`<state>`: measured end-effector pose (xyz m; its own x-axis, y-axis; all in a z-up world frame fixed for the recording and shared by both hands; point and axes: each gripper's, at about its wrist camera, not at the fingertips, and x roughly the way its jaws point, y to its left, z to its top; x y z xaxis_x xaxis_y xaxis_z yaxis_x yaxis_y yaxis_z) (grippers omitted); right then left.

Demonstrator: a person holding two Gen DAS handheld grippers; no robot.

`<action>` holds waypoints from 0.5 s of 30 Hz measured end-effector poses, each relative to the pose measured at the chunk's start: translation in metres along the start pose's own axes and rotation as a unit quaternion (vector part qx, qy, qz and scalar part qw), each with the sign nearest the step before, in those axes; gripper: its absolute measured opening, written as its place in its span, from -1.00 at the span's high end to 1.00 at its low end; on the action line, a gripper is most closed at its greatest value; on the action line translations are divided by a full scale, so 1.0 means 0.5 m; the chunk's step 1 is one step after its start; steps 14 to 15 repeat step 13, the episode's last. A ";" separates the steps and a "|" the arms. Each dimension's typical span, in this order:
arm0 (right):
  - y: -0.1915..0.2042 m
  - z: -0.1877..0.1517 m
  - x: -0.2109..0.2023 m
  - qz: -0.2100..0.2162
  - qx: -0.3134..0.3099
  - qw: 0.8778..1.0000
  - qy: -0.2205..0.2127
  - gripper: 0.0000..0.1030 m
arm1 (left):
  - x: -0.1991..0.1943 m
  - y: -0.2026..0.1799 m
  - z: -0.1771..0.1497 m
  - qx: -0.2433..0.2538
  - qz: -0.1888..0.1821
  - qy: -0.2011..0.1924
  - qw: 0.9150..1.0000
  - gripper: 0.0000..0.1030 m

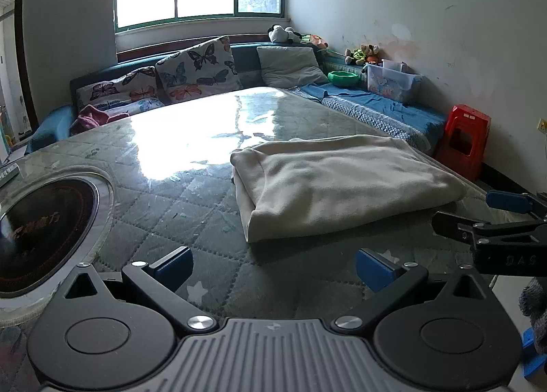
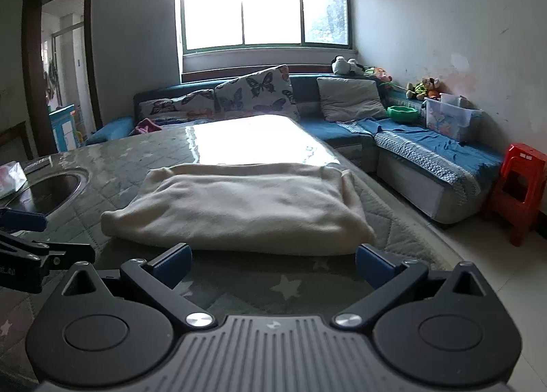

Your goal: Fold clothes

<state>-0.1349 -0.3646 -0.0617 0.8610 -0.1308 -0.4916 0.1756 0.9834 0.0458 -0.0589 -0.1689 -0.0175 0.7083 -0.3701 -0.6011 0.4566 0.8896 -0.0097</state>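
Note:
A cream garment (image 1: 342, 183) lies folded into a thick rectangle on the quilt-patterned table (image 1: 191, 207). It also shows in the right wrist view (image 2: 239, 207). My left gripper (image 1: 273, 270) is open and empty, low over the table, short of the garment's near left corner. My right gripper (image 2: 273, 267) is open and empty, just in front of the garment's near edge. The right gripper also shows at the right edge of the left wrist view (image 1: 492, 217). The left gripper shows at the left edge of the right wrist view (image 2: 30, 238).
A round black cooktop (image 1: 41, 227) is set into the table at the left. A blue corner sofa (image 2: 427, 149) with butterfly cushions (image 1: 198, 70) wraps the far side and right. A clear storage box (image 2: 448, 118), a green bowl (image 2: 402, 114) and a red stool (image 2: 519, 186) stand at the right.

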 end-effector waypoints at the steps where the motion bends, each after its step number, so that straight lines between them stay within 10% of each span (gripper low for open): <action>1: 0.002 -0.001 0.000 0.001 -0.002 1.000 0.000 -1.00 | -0.001 -0.001 -0.001 0.001 0.001 0.000 1.000 -1.00; 15: 0.012 -0.005 -0.012 0.013 -0.004 1.000 -0.003 -1.00 | -0.010 -0.003 -0.008 0.001 0.007 -0.001 1.000 -1.00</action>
